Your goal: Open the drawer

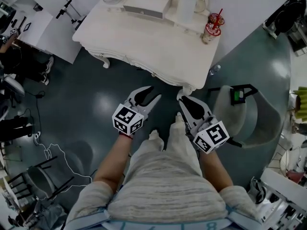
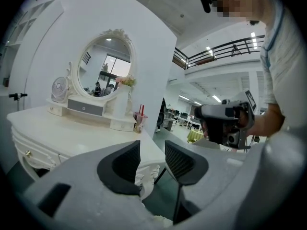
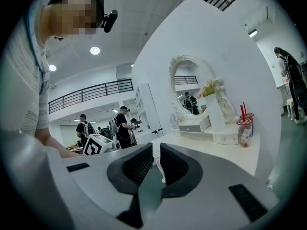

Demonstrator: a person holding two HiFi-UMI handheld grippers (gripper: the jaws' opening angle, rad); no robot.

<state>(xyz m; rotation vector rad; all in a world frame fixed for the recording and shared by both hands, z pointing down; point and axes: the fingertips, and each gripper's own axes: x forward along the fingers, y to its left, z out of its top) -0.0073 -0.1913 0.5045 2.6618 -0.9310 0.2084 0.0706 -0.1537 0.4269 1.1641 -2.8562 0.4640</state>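
Two claws: left claw (image 2: pixel 152 152) spread, right claw (image 3: pixel 155 152) barely parted; left gripper view alone shows a gold knob (image 2: pixel 28 153).

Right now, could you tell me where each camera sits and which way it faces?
Head view: on the person's head, facing steeply down at the white dressing table; shows forearms, torso, left tool and right tool.
Left gripper view: on the left tool, facing along its parted jaws at the table's corner and oval mirror; the person's torso and right tool at right.
Right gripper view: on the right tool, jaws narrowly apart, facing the table and mirror; torso at left.
Shared: both gripper views catch the mirror and red-strawed cup.
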